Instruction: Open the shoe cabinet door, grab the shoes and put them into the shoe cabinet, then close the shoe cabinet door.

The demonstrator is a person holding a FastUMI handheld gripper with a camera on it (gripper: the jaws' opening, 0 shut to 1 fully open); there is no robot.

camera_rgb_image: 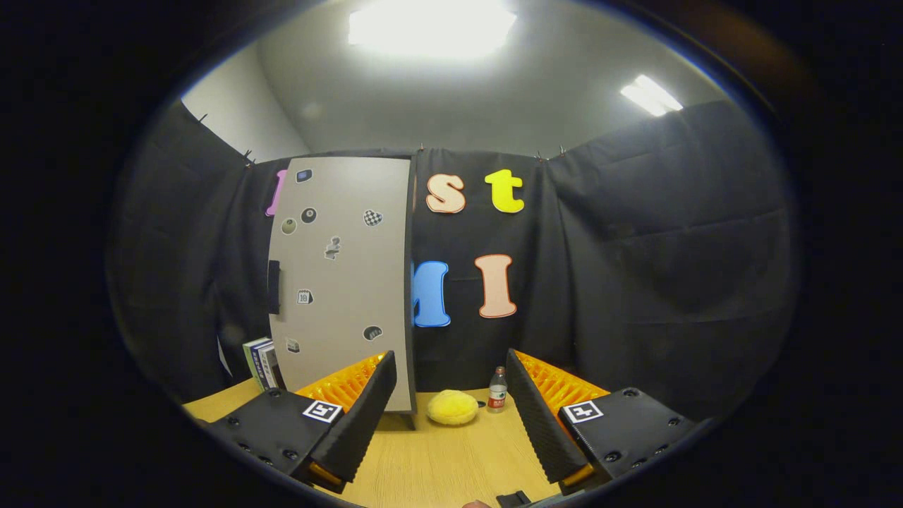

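Note:
A tall grey shoe cabinet (pixel 338 282) stands on the wooden table beyond my left finger, its door shut, with a dark handle (pixel 274 286) on its left edge and several stickers on the front. A fluffy yellow shoe (pixel 452 407) lies on the table just right of the cabinet's foot, ahead of the gap between my fingers. My gripper (pixel 448 413) is open and holds nothing, well short of both cabinet and shoe.
A small bottle with a red label (pixel 497 389) stands just right of the yellow shoe. Several upright books (pixel 262 363) lean at the cabinet's left. The wooden table (pixel 437 466) runs under my fingers to the black cloth wall.

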